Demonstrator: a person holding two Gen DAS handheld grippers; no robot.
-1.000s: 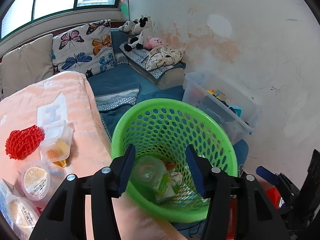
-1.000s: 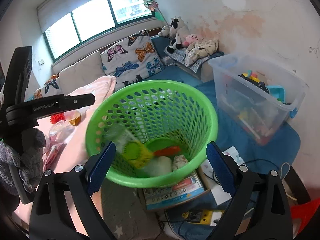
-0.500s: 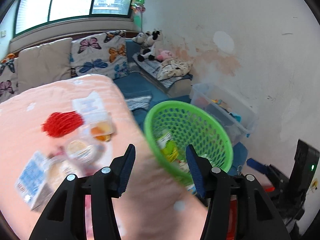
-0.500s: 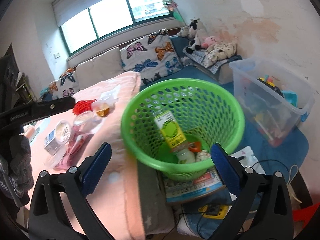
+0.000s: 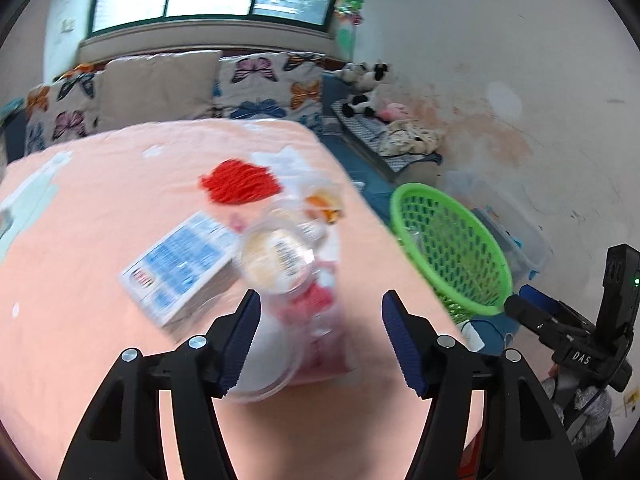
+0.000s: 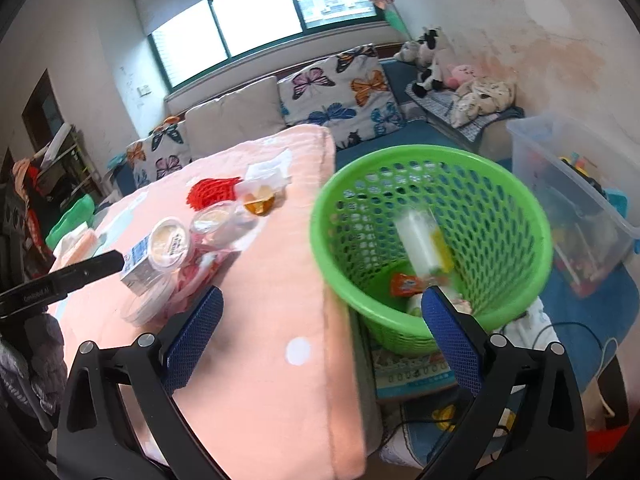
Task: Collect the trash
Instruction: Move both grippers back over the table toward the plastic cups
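Note:
A green mesh basket (image 6: 432,184) stands on the floor beside the pink-covered table (image 6: 280,360); it holds a bottle (image 6: 422,242) and wrappers. It also shows in the left wrist view (image 5: 452,240). On the table lie a red net (image 5: 240,182), a blue-and-white carton (image 5: 180,264), round lidded tubs (image 5: 276,262) and clear plastic packs. My left gripper (image 5: 320,336) is open and empty, just above the tubs and a pink wrapper (image 5: 320,320). My right gripper (image 6: 320,344) is open and empty, over the table's edge by the basket.
A clear storage box (image 6: 576,200) with toys stands right of the basket. A sofa with butterfly cushions (image 6: 340,96) and plush toys (image 6: 432,56) runs along the back wall. Papers and cables (image 6: 420,372) lie on the floor under the basket.
The bottle has dropped from my left gripper into the basket. My left gripper has swung left from the basket to over the table trash. My right gripper has pulled back and left.

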